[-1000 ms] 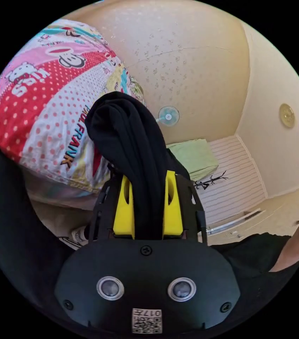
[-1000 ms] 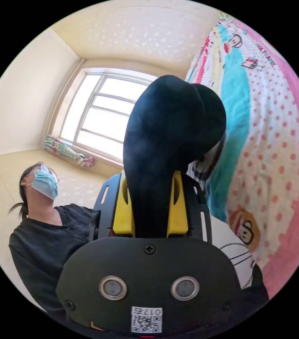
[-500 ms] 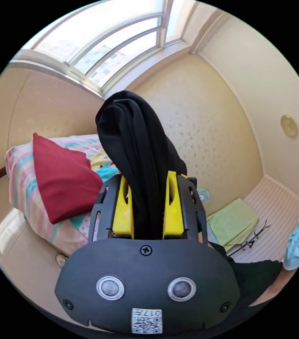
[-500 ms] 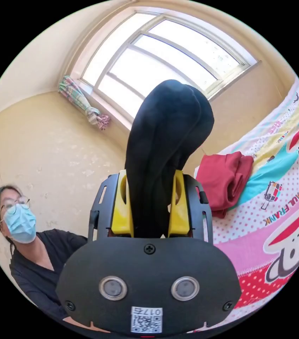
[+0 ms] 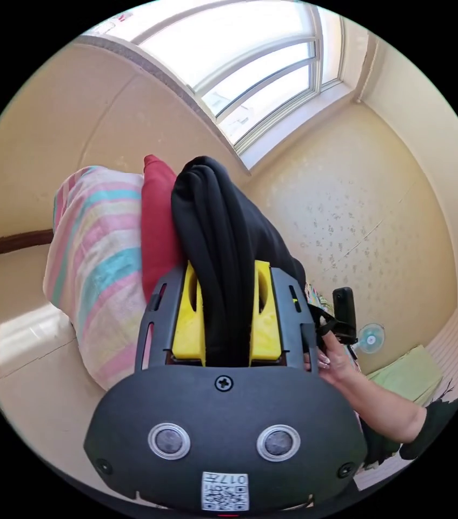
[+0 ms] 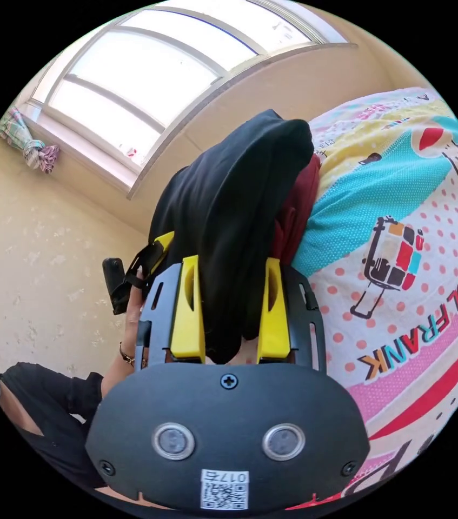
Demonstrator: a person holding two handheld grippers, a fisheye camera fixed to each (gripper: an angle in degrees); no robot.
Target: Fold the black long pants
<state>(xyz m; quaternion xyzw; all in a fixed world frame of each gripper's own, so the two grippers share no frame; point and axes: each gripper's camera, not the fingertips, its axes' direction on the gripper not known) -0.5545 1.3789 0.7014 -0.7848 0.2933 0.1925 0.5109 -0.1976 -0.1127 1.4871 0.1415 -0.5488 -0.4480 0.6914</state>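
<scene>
Left gripper [image 5: 223, 319]: yellow jaws clamped on bunched black long pants [image 5: 218, 243], fabric humped above jaws, raised clear of bed, probably to carry fold over.

Red folded garment [image 5: 156, 232]: on bed [image 5: 91, 270] near its far end, just behind pants.

Right gripper [image 6: 229, 319]: jaws pinched on pants [image 6: 234, 216], likely matching hold so the layers stay aligned over patterned bedsheet [image 6: 402, 259].

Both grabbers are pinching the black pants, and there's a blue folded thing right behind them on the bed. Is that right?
Almost. The folded cloth behind the black long pants is dark red, not blue; the right gripper view shows it on the cartoon-print bedspread. The rest holds: the right hand-held gripper and the left hand-held gripper each pinch the pants.
</scene>
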